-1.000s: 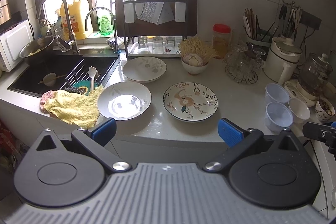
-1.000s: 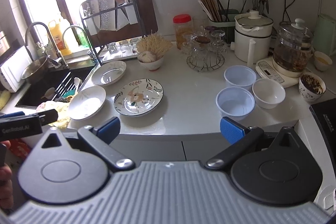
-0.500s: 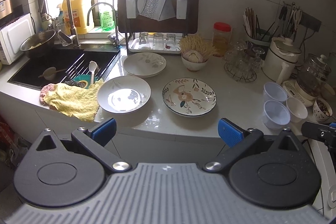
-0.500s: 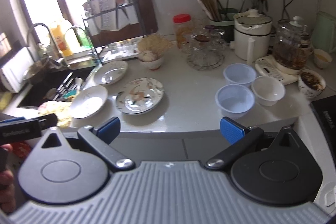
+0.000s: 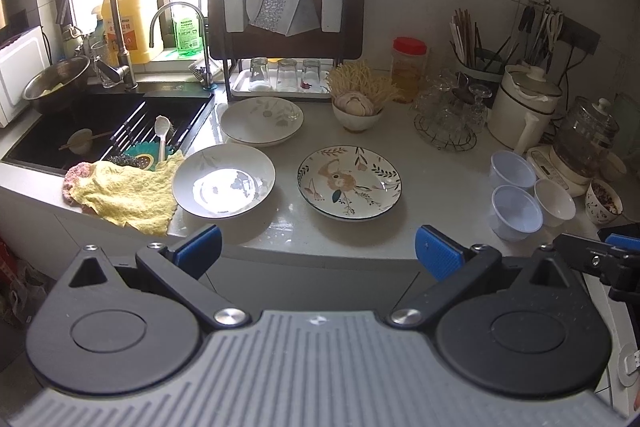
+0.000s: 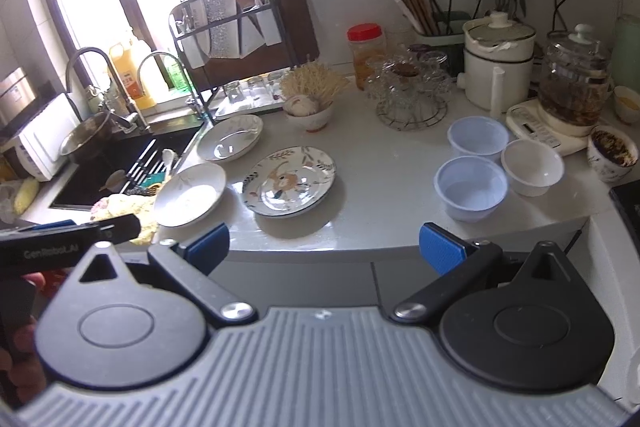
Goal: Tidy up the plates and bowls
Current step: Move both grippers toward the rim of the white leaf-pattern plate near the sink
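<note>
In the left wrist view, the left gripper [image 5: 318,249] is held short of the counter [image 5: 432,167], its fingers spread wide and empty. Three plates are laid out: a white plate [image 5: 224,185] at the near left, touching a yellow cloth [image 5: 124,197]; a second white plate [image 5: 262,119] farther back; and a patterned plate [image 5: 349,183] to the right. Well to the right, two translucent plastic bowls [image 5: 516,207] and a small white bowl [image 5: 554,197] are clustered. The plates are judged to be glazed ceramic: stiff, rather heavy, slippery and breakable, best pinched at the raised rim.

In the right wrist view, the right gripper [image 6: 324,245] is likewise seen with its fingers spread apart and nothing between them. The plastic bowls [image 6: 472,187] lie just ahead at the right, the plates at the left. These bowls are judged light and slightly flexible, so a hold across the wall at the rim should serve for nesting.
</note>
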A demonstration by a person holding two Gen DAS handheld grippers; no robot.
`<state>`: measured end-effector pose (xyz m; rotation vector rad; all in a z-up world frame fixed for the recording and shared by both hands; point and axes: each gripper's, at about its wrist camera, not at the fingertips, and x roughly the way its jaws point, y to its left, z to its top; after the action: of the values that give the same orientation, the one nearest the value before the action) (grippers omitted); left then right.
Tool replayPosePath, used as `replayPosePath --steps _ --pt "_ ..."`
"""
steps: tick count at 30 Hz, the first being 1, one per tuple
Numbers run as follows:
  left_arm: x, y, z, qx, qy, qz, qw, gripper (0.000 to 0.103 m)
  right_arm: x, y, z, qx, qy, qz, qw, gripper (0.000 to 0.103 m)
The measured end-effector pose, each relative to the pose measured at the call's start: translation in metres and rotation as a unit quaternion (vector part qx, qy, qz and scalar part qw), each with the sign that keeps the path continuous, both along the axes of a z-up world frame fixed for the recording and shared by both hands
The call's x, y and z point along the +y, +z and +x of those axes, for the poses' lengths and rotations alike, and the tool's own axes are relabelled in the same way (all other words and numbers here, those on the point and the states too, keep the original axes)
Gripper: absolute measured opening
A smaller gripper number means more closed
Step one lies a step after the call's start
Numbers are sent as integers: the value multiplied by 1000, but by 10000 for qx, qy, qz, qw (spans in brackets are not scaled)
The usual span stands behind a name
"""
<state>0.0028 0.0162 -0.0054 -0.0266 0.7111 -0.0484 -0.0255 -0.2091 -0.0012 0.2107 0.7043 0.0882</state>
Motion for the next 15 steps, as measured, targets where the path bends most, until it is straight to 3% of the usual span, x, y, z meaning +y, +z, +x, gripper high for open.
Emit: replayPosePath --steps 7,15 --pt "16 -4 21 143 -122 -12 9998 103 19 -2 16 13 24 5 10000 103" --pt "66 -12 68 299 -141 -132 9994 103 58 -4 53 41 -76 68 9999 103"
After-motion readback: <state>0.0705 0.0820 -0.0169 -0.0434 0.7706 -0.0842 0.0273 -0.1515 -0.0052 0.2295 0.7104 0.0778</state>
